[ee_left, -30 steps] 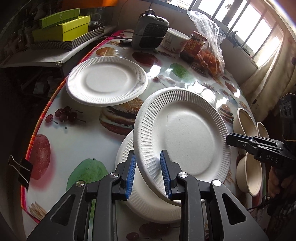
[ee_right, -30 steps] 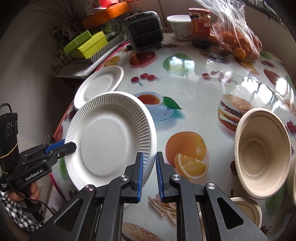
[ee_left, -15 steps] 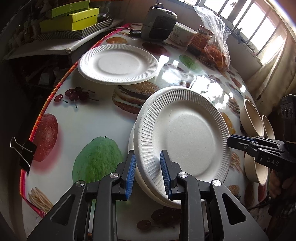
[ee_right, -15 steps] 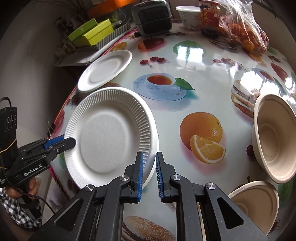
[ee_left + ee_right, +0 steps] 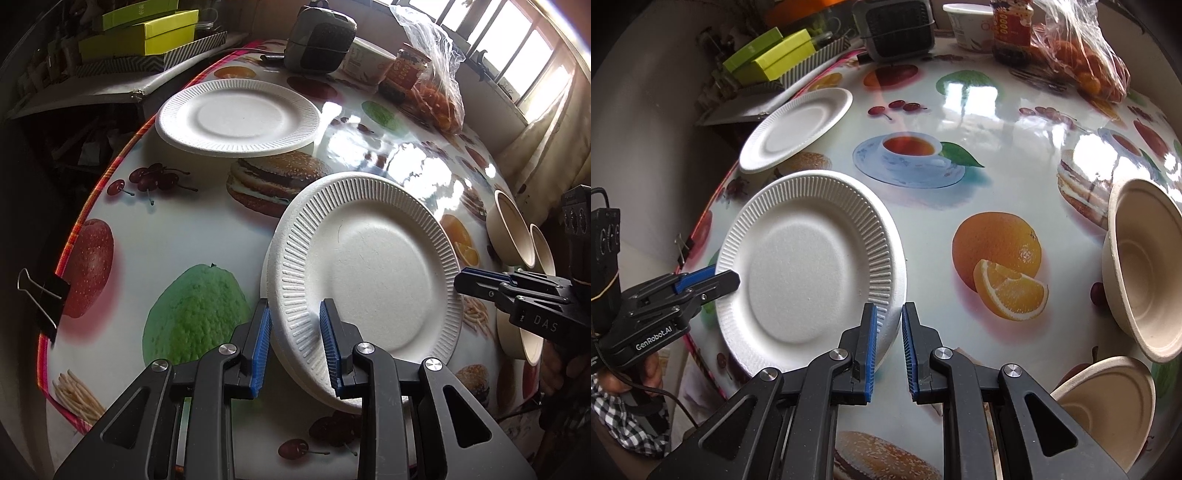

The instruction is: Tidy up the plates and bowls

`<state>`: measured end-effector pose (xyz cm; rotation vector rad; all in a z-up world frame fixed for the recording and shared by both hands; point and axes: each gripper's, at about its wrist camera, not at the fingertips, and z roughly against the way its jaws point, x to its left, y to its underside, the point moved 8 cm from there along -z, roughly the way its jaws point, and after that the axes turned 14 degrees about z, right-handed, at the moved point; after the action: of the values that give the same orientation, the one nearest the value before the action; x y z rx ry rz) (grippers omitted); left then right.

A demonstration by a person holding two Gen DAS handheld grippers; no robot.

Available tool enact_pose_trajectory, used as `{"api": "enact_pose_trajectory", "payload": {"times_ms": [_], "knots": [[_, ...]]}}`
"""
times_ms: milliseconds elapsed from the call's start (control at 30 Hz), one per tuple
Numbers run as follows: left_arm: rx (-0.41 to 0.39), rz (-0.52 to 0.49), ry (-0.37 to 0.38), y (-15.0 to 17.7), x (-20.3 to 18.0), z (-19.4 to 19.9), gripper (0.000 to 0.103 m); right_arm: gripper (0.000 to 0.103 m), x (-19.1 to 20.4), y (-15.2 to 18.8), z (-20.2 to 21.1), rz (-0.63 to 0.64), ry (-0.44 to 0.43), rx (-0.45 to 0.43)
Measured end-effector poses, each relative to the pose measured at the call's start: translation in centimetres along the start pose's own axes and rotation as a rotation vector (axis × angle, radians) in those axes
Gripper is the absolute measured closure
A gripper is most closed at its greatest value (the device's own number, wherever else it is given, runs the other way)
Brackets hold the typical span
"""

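Note:
A white ribbed paper plate [image 5: 369, 269] lies almost flat on a second white plate [image 5: 266, 280] on the fruit-print table [image 5: 192, 236]. My left gripper [image 5: 294, 310] is shut on its near rim. Its right rim sits between the shut jaws of my right gripper [image 5: 889, 310], which also shows at the right of the left wrist view [image 5: 461, 282]. The left gripper [image 5: 727, 277] shows on the plate's [image 5: 809, 266] left rim in the right wrist view. A third plate [image 5: 240, 114] lies alone at the far left. Several beige bowls [image 5: 1141, 266] stand at the right.
At the back stand a black fan-like box [image 5: 321, 33], a white tub [image 5: 967, 18], a jar [image 5: 406, 70] and a bag of oranges [image 5: 439, 96]. Green boxes [image 5: 147, 33] sit on a side shelf. A binder clip [image 5: 40, 295] grips the table's left edge.
The held plate has come down from a steep tilt above the lower plate to lie nearly flat on it. Both grippers sank with it.

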<state>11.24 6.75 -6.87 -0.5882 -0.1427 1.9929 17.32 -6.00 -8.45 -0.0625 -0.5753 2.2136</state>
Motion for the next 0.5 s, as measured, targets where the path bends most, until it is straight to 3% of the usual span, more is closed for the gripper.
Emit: {"api": "enact_pose_trajectory", "payload": {"times_ms": [500], "knots": [[-0.007, -0.014, -0.013, -0.03, 0.07, -0.15, 0.075, 0.089, 0.15, -0.08, -0.14, 0.006, 0.005, 0.004]]}}
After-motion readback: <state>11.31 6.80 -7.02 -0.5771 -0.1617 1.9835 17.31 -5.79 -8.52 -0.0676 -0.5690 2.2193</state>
